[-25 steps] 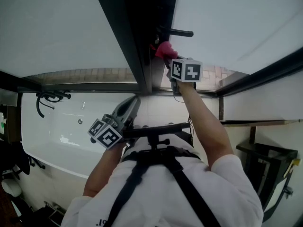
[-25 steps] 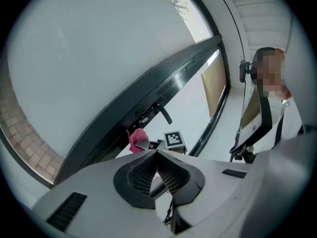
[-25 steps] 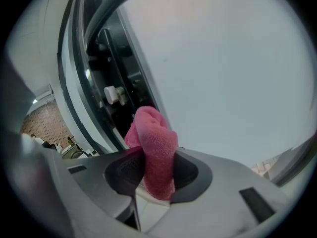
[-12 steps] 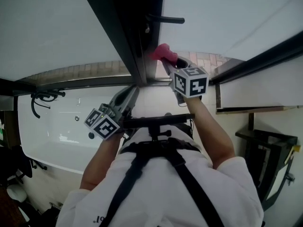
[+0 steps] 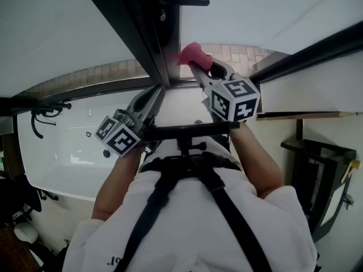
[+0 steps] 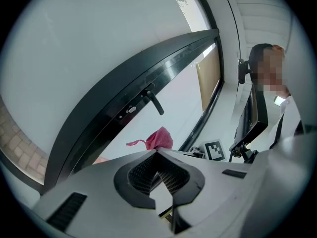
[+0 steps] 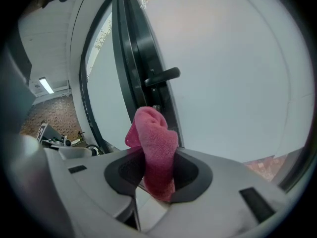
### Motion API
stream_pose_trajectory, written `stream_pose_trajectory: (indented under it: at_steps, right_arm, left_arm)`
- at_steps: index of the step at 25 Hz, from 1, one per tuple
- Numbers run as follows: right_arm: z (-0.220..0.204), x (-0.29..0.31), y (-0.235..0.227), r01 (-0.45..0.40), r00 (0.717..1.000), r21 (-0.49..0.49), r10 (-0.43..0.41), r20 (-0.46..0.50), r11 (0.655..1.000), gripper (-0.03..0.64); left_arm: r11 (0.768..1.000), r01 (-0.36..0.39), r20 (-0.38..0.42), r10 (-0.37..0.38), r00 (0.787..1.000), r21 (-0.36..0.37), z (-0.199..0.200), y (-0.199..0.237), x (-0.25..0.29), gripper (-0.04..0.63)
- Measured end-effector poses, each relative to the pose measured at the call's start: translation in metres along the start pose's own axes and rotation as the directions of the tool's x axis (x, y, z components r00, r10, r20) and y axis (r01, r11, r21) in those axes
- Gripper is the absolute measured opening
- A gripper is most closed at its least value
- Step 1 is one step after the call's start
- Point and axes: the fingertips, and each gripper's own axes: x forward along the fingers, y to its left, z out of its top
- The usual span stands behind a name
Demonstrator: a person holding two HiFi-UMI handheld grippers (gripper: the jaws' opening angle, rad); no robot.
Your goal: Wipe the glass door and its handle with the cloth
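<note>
The glass door [image 5: 266, 10] has a dark frame [image 5: 142, 33] and a black lever handle [image 5: 184, 1] at the top of the head view. My right gripper [image 5: 198, 67] is shut on a pink cloth [image 5: 191, 54], held below the handle and close to the frame's edge. In the right gripper view the cloth [image 7: 153, 148] bunches up between the jaws, with the handle [image 7: 162, 76] above it. My left gripper [image 5: 156, 92] is shut and holds nothing, pointing at the lower frame. Its own view shows the cloth [image 6: 158, 138] and the handle [image 6: 154, 100] ahead of it.
A white bathtub [image 5: 57, 152] with a black tap fitting [image 5: 45, 115] lies at the left. A black rack [image 5: 317, 174] stands at the right. Brick paving [image 5: 85, 75] shows through the glass. A black chest bar [image 5: 187, 132] crosses in front of me.
My right gripper with the cloth has come down from beside the handle; the gap between them has grown. The left gripper has stayed low near the frame.
</note>
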Motion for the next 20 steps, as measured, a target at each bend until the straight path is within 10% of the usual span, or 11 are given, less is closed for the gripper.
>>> stream_pose_trajectory:
  at_steps: [20]
  right_arm:
    - [-0.020, -0.022, 0.003, -0.011, 1.000, 0.011, 0.011, 0.002, 1.000, 0.132]
  left_arm:
    - [0.999, 0.044, -0.022, -0.043, 0.999, 0.018, -0.014, -0.016, 0.010, -0.008]
